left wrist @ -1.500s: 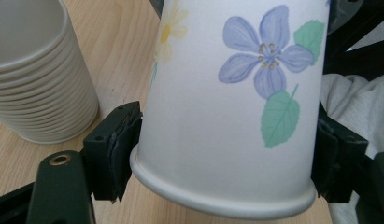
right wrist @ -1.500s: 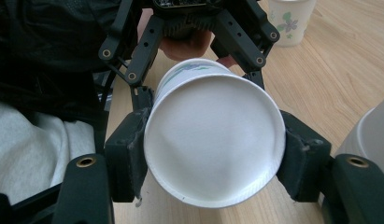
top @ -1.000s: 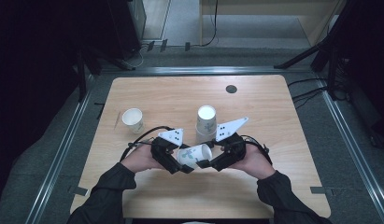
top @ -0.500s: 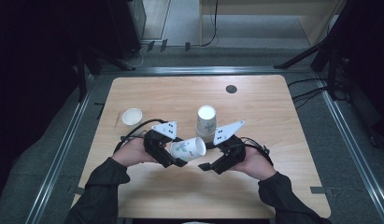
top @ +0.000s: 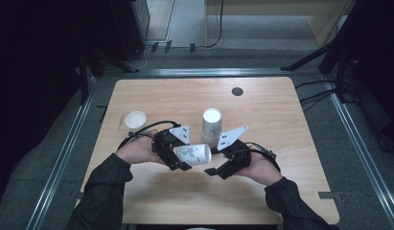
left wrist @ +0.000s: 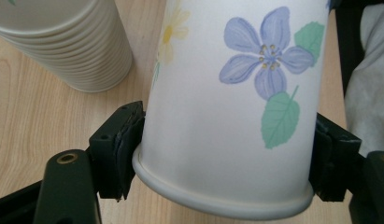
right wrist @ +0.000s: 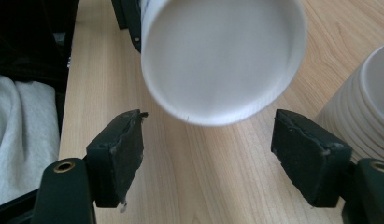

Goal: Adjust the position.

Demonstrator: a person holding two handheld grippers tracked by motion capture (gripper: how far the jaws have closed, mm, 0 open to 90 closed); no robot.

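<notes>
High view, overall: a person's two forearms come in from the near edge of a pale wooden table [top: 281,191], each hand carrying a black two-jaw gripper, both meeting near the table's middle.
Left gripper [top: 178,155]: it clamps a flowered paper cup [top: 193,154], which lies on its side above the tabletop with its base pointing toward the other hand.
Left gripper view, grip: the two black pads [left wrist: 126,140] press on opposite sides of the flowered paper cup [left wrist: 227,116] just above its rolled rim, which faces the camera; a blue flower and green leaves show on its wall.
Right gripper [top: 214,162]: its jaws have just been opening and now stand apart, with nothing pinched.
Right gripper view, gap: the round white base of the flowered paper cup [right wrist: 222,60] hangs just beyond the fingertips [right wrist: 122,149], ahead of the gap; I can see no pad touching it.
Cup stack [top: 212,125]: a stack of nested paper cups stands mouth down on the table, just behind the two grippers; its ribbed rims show in the left gripper view [left wrist: 63,42] and at the edge of the right gripper view [right wrist: 362,112].
Single white cup [top: 135,120]: it stands upright and open on the left part of the table, well apart from the stack.
Dark round disc [top: 237,91]: it sits near the far edge of the table.
</notes>
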